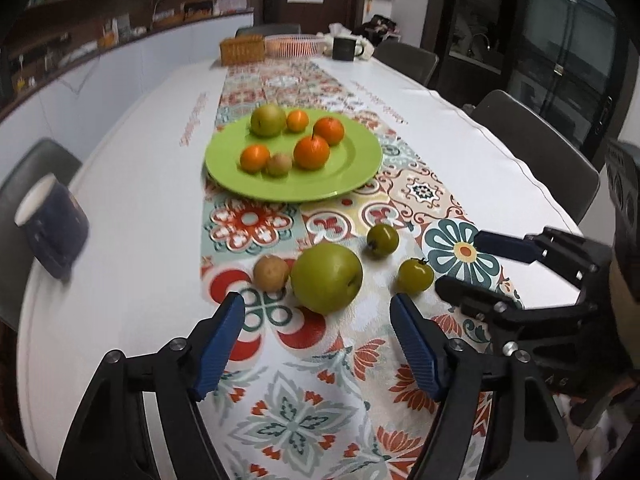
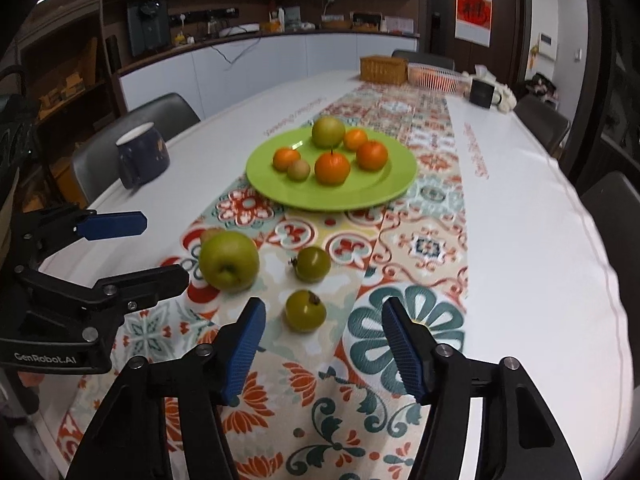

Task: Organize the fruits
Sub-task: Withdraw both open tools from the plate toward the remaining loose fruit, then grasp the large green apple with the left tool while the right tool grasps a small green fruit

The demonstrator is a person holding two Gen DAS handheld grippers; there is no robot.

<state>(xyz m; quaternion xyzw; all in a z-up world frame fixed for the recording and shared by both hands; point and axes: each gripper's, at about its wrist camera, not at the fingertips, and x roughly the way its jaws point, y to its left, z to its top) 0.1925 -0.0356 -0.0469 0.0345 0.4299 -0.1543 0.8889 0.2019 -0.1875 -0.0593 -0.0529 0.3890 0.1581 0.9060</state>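
Observation:
A green plate (image 1: pixel 320 188) (image 2: pixel 360 196) on the patterned runner holds several oranges, a green apple and a small brown fruit. On the cloth in front of it lie a large green apple (image 1: pixel 326 278) (image 2: pixel 229 261), a small brown fruit (image 1: pixel 271 273) and two small green fruits (image 1: pixel 383 240) (image 1: pixel 415 276) (image 2: pixel 313 264) (image 2: pixel 305 311). My left gripper (image 1: pixel 318 314) is open and empty, just short of the large apple. My right gripper (image 2: pixel 323 318) is open and empty, around the nearer small green fruit without touching it. Each gripper shows in the other's view, the right one (image 1: pixel 460 264) and the left one (image 2: pixel 164 246).
A dark blue mug (image 1: pixel 52 228) (image 2: pixel 142 156) stands at the left table edge. A wicker box (image 1: pixel 242 50) (image 2: pixel 384 69), a pink basket (image 1: pixel 294 45) and a black mug (image 1: pixel 345 48) (image 2: pixel 481 93) stand at the far end. Chairs (image 1: pixel 536 148) surround the table.

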